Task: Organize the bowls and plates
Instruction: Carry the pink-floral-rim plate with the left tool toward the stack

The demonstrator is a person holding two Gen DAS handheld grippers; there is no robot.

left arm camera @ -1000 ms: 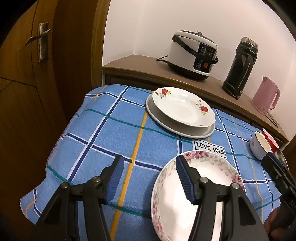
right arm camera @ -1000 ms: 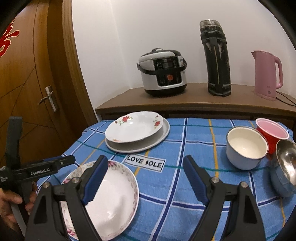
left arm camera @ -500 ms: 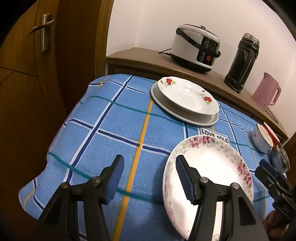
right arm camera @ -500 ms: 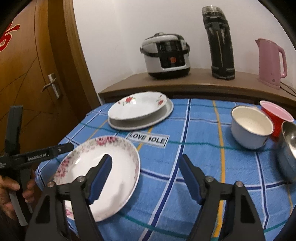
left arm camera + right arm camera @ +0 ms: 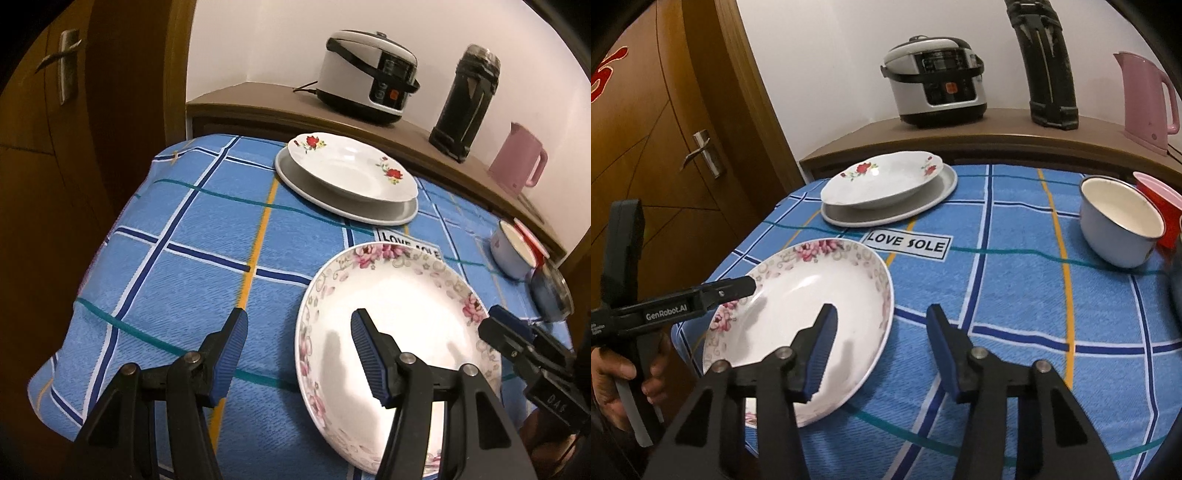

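Note:
A pink-flowered white plate [image 5: 402,332] [image 5: 798,306] lies on the blue checked tablecloth near its front edge. My left gripper [image 5: 299,345] straddles the plate's left rim, one pad outside and one over the plate, not pressing. My right gripper [image 5: 882,341] straddles the right rim; its jaws are closing, with a gap still showing on both sides of the rim. The left gripper [image 5: 738,290] also shows in the right wrist view, and the right gripper [image 5: 508,328] in the left wrist view. Farther back, a red-rose plate [image 5: 351,173] [image 5: 882,181] sits on a grey plate [image 5: 391,218].
A white enamel cup [image 5: 1119,221], a red cup [image 5: 1160,195] and a steel bowl [image 5: 550,295] stand at the table's right. Behind, a wooden shelf [image 5: 997,133] carries a rice cooker [image 5: 934,81], a black flask [image 5: 1049,74] and a pink kettle [image 5: 1145,99]. A door [image 5: 665,147] stands left.
The right gripper has sunk toward the flowered plate and its jaws have narrowed around the right rim. The left gripper's gap is unchanged, and it has stayed at the left rim.

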